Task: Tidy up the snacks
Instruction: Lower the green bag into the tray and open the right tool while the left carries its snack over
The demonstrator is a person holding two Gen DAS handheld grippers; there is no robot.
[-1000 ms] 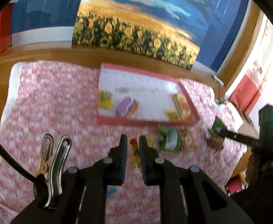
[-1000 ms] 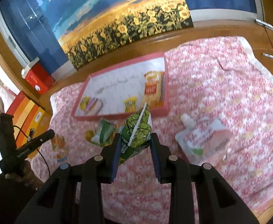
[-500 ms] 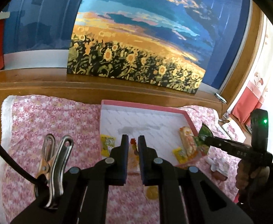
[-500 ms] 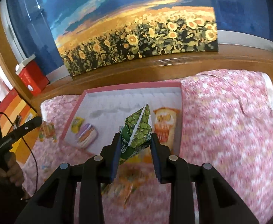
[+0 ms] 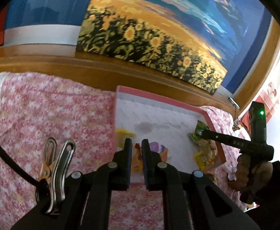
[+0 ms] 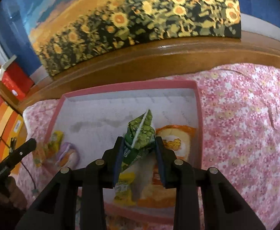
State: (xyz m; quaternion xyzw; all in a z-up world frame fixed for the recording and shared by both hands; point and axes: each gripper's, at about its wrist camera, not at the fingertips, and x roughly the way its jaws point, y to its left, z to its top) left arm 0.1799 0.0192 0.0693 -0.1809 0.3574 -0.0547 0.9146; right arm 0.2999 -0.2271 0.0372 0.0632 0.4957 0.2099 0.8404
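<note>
Right wrist, green packet point(image 6: 140, 134) between fingers point(image 6: 118, 153) (clamped)

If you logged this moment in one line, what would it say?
left claw: shut on small snack | right claw: shut on green packet | both over pink tray

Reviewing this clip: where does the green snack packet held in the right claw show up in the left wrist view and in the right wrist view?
Left wrist view: the green snack packet sits right of centre, at the tip of the right claw, over the tray's right side.
Right wrist view: the packet is at centre, pinched between the claw's pads, over the tray.
Shared landmark: the pink-rimmed tray below the sunflower painting.
</note>
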